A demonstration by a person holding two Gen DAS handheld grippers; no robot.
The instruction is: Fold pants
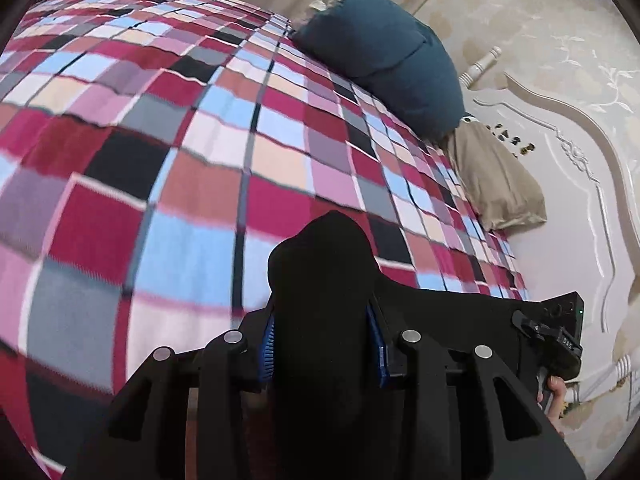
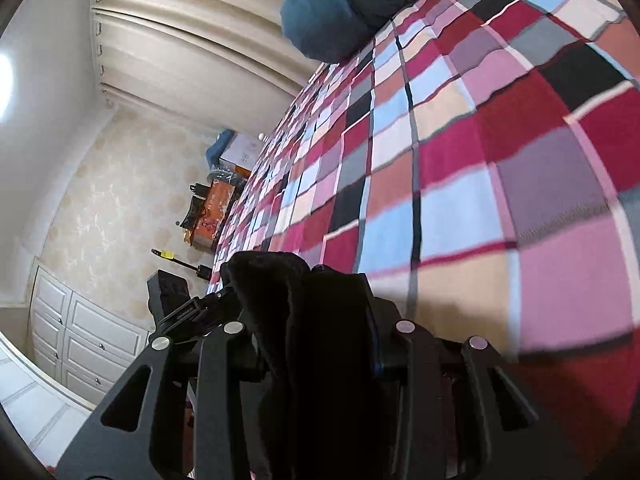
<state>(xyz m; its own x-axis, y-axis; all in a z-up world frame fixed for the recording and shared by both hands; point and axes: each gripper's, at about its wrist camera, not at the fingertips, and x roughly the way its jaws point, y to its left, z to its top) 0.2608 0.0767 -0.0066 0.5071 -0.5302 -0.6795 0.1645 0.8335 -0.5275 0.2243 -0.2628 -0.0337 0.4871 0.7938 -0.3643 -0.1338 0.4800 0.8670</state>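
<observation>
The black pants (image 1: 320, 280) are bunched between the blue pads of my left gripper (image 1: 324, 344), which is shut on them above the checked bedspread (image 1: 180, 160). The fabric stretches right to my right gripper (image 1: 560, 336), seen with the hand holding it. In the right wrist view, my right gripper (image 2: 320, 344) is shut on a thick fold of the black pants (image 2: 280, 300), lifted above the bedspread (image 2: 480, 160). The left gripper (image 2: 176, 304) shows at the left. Most of the pants hang hidden below both grippers.
A teal pillow (image 1: 392, 56) and a tan pillow (image 1: 496, 184) lie at the bed's head by the white carved headboard (image 1: 568, 184). Curtains (image 2: 192, 40), a white cabinet (image 2: 80, 340) and boxes (image 2: 216, 204) stand beside the bed.
</observation>
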